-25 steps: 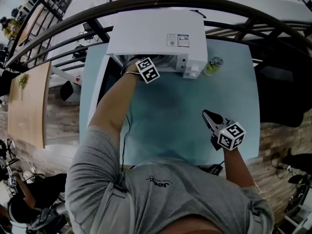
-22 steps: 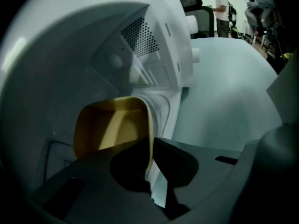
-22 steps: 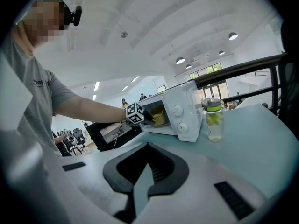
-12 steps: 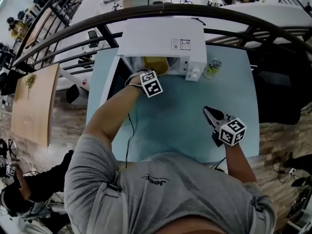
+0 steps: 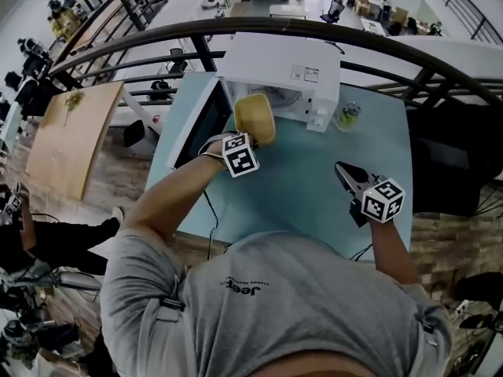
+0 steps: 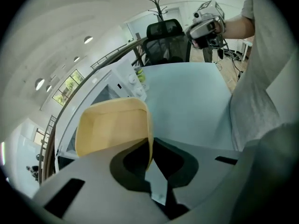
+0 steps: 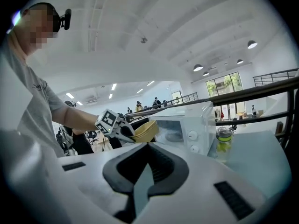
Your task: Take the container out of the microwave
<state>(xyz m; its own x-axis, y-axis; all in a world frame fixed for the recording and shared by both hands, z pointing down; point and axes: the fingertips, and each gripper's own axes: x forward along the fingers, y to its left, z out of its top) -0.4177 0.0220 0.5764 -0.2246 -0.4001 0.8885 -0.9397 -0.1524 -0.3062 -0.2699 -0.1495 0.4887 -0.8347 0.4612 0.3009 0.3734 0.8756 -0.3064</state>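
A yellow, empty rectangular container hangs tilted over the table just in front of the white microwave. The microwave's door stands open to the left. My left gripper is shut on the container's near rim, and the left gripper view shows the thin yellow wall pinched between the jaws of that gripper. My right gripper hovers over the table's right side, shut and empty. From the right gripper I see the container outside the microwave.
A green-filled bottle stands just right of the microwave, beside its knobs. The light blue table ends at a dark curved railing behind the microwave. A black office chair stands past the table's right end.
My left gripper has drawn the yellow container out of the microwave's cavity, towards me and upward. My right gripper has risen a little in place.
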